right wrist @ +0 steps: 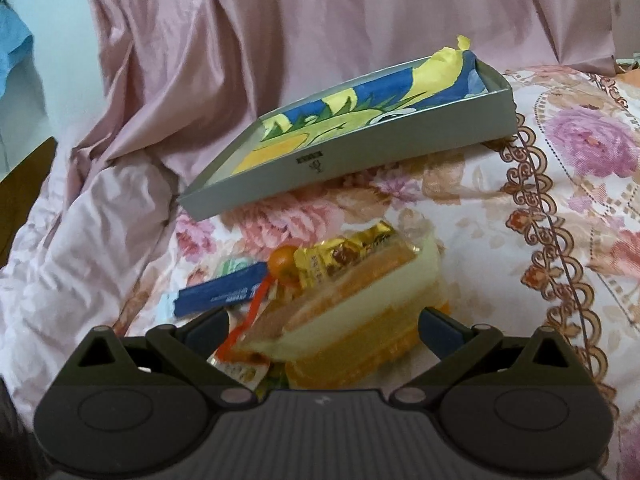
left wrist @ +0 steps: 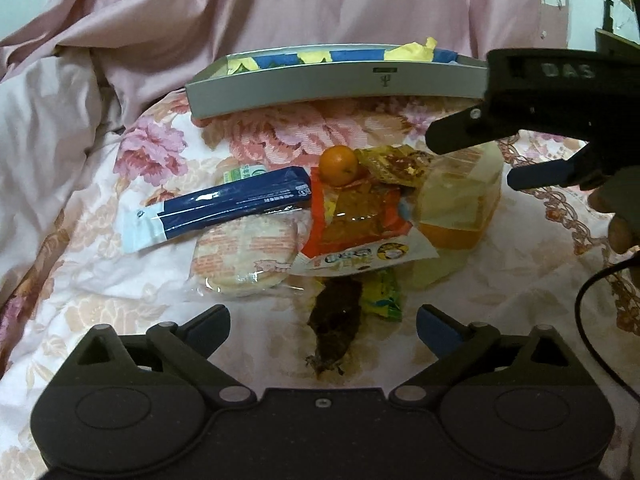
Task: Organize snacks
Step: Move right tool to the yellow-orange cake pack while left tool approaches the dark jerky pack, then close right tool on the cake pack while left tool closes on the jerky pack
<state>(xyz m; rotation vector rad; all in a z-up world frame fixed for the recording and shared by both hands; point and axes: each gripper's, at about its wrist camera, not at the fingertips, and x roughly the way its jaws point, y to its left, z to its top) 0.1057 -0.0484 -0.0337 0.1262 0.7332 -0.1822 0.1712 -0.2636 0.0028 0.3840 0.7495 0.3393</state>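
Your floral bedspread (left wrist: 120, 264) carried everything, with a pink quilt (left wrist: 280, 4) bunched behind it. The grey box (left wrist: 304, 88), lined with blue and yellow paper, sat at the far side, well apart from the snack heap nearer you. In that heap, the clear tub of yellow cake (left wrist: 460, 204) lay on the right, touching the orange-edged packet (left wrist: 360, 224); the round cracker pack (left wrist: 244, 256) lay on the left, with the blue stick packet (left wrist: 224, 204) lying across its far edge. The small orange (left wrist: 338, 165) sat at the back, beside a gold wrapper (left wrist: 396, 164). A dark brown snack (left wrist: 336, 320) lay nearest. Your left gripper (left wrist: 323, 322) had its jaws spread wide, holding nothing, the dark snack lying on the cloth between its fingers. Your right gripper (right wrist: 323, 322) stood just as wide and empty, over the tub. Only the left view showed the cracker pack, the dark snack and your fingers (left wrist: 618, 220); only the right view showed the box's lining plainly.
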